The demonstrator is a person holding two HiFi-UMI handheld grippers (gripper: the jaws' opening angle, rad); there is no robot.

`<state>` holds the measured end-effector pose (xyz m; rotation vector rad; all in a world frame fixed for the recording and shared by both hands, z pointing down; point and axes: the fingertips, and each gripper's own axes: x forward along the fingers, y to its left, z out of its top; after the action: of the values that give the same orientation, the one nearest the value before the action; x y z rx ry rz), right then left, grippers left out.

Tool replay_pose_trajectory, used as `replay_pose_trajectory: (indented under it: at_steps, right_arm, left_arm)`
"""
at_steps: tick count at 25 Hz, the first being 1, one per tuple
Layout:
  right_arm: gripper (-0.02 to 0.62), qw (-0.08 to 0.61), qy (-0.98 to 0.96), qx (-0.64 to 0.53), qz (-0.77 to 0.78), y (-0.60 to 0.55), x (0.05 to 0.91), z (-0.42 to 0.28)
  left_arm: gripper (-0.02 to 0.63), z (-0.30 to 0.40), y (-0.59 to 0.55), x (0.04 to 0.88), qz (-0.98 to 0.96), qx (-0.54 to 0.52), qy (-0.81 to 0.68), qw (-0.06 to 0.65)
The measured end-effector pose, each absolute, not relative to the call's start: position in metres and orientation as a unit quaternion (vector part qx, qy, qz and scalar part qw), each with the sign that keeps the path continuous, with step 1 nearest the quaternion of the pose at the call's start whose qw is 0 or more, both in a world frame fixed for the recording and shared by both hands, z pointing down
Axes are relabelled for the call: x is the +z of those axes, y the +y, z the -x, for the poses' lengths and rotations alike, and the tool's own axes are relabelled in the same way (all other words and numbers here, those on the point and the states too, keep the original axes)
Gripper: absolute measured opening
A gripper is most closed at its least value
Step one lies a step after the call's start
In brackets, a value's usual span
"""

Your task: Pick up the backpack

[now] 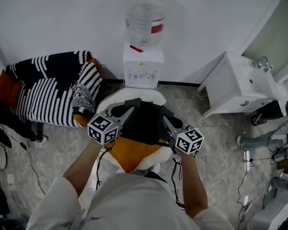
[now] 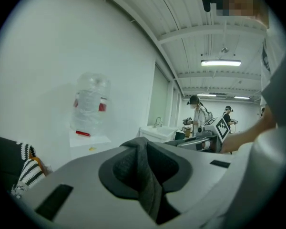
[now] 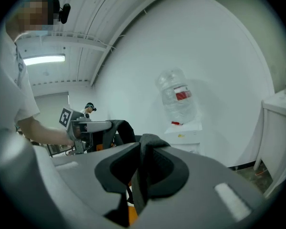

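left hand-held gripper [image 1: 127, 111] clamped on backpack [image 1: 145, 126] strap | right hand-held gripper [image 1: 166, 121] likewise | water dispenser [image 1: 143, 68] behind

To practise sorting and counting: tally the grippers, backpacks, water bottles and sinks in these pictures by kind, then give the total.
Grippers: 2 (left gripper, right gripper)
Backpack: 1
Water bottle: 1
Sink: 1
Total: 5

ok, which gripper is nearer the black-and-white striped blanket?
Left. The left gripper is just right of the striped blanket; the right gripper is farther right, across the black backpack.
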<state>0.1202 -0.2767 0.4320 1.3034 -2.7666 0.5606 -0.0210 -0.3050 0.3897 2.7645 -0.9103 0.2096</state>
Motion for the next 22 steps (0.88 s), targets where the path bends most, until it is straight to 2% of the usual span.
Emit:
replay_pose_trajectory:
  at_steps: [11, 22]
  right_arm:
    - [0.048, 0.000, -0.890, 0.146, -0.432, -0.273, 0.383, -0.124]
    - [0.052, -0.033, -0.897, 0.087, -0.432, -0.267, 0.295, -0.133]
  left_arm:
    - [0.048, 0.019, -0.300, 0.344, -0.951, 0.052, -0.298, 0.064]
    - [0.048, 0.011, -0.295, 0.257, -0.958, -0.020, -0.286, 0.013]
